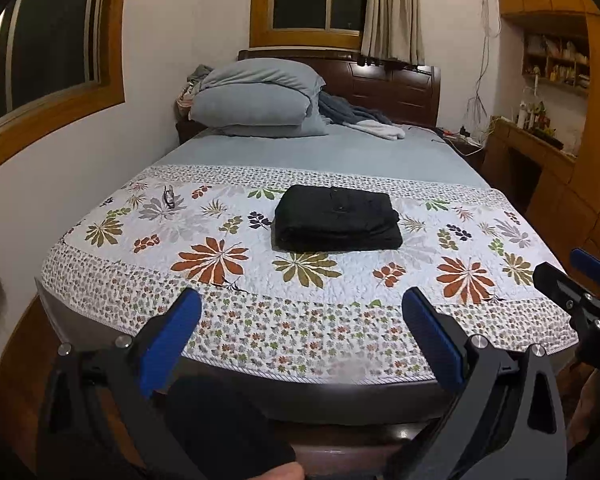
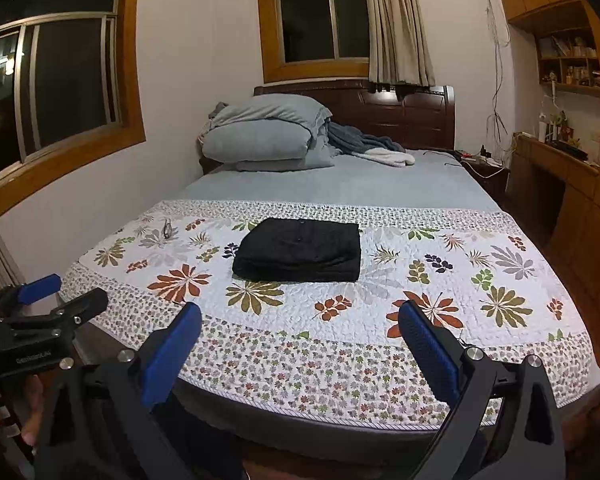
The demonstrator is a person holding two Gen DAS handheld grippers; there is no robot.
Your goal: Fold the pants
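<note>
Black pants [image 1: 337, 218] lie folded into a compact rectangle on the floral quilt [image 1: 220, 320] in the middle of the bed; they also show in the right wrist view [image 2: 300, 250]. My left gripper [image 1: 300, 320] is open and empty, held back over the foot of the bed, well short of the pants. My right gripper [image 2: 300, 324] is open and empty too, at the same distance. Each gripper shows at the other view's edge: the right gripper [image 1: 580, 276] and the left gripper [image 2: 56, 296].
Stacked grey-blue pillows [image 1: 256, 100] and loose blankets [image 1: 364, 120] lie by the dark headboard [image 1: 396, 84]. Glasses [image 1: 170, 196] rest on the quilt at the left. A nightstand with cables [image 1: 464, 140] and wooden cabinets [image 1: 540, 160] stand right. Wall with window [image 1: 52, 52] is left.
</note>
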